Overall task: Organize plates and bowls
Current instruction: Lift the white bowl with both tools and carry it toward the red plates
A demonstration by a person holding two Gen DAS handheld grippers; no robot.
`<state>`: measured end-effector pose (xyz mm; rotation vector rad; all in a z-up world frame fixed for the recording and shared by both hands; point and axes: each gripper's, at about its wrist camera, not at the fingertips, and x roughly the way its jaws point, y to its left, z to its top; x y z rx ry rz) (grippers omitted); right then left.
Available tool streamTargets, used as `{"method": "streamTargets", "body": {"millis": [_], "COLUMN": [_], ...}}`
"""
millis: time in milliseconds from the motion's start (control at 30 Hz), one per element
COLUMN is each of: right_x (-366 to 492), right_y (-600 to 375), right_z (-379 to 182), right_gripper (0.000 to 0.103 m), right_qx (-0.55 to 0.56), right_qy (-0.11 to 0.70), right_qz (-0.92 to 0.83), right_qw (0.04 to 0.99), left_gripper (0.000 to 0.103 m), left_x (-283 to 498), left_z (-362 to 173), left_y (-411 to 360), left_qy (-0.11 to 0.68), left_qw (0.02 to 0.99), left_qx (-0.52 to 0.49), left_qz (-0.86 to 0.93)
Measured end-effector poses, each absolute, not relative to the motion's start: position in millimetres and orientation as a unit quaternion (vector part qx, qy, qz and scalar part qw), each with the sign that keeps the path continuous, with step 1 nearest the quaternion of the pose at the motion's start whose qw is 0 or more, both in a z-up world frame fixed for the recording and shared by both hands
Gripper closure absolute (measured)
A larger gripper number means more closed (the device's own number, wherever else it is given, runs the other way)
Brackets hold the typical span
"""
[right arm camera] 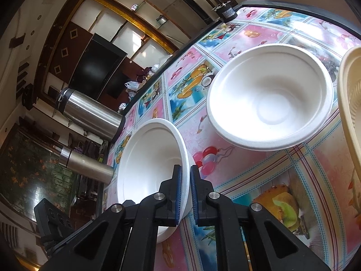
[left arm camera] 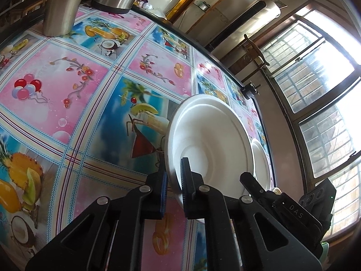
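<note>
While both grippers pinch white foam bowl rims, the left gripper (left arm camera: 174, 178) clamps its bowl (left arm camera: 209, 140) at lower centre of frame. Right gripper (right arm camera: 185, 180) clamps another bowl (right arm camera: 149, 162) at lower centre; a third bowl (right arm camera: 270, 94) rests on the tablecloth (right arm camera: 259, 176), upper right.

The right gripper (right arm camera: 185, 180) clamps the rim of a white bowl (right arm camera: 149, 169) above the patterned tablecloth (right arm camera: 248, 192) — a second white bowl (right arm camera: 270, 97) sits nearby, two steel flasks (right arm camera: 90, 113) beyond.
</note>
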<state>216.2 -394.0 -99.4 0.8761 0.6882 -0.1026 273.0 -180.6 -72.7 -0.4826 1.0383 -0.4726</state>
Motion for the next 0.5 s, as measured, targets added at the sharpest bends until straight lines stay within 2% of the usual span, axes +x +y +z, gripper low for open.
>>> {"method": "streamTargets", "body": {"millis": [500], "right_x": [205], "right_y": [-397], "right_z": [-105], "right_gripper": [0.095], "right_qx": [0.433], "right_qy": [0.331], "right_qz": [-0.047], "right_qw": [0.837], "left_gripper": [0.096], "left_x": [268], "left_z": [-70], "left_y": [-180], "left_qy": [0.487], "left_qw": [0.82], "left_qx": [-0.211], "left_qz": [-0.213]}}
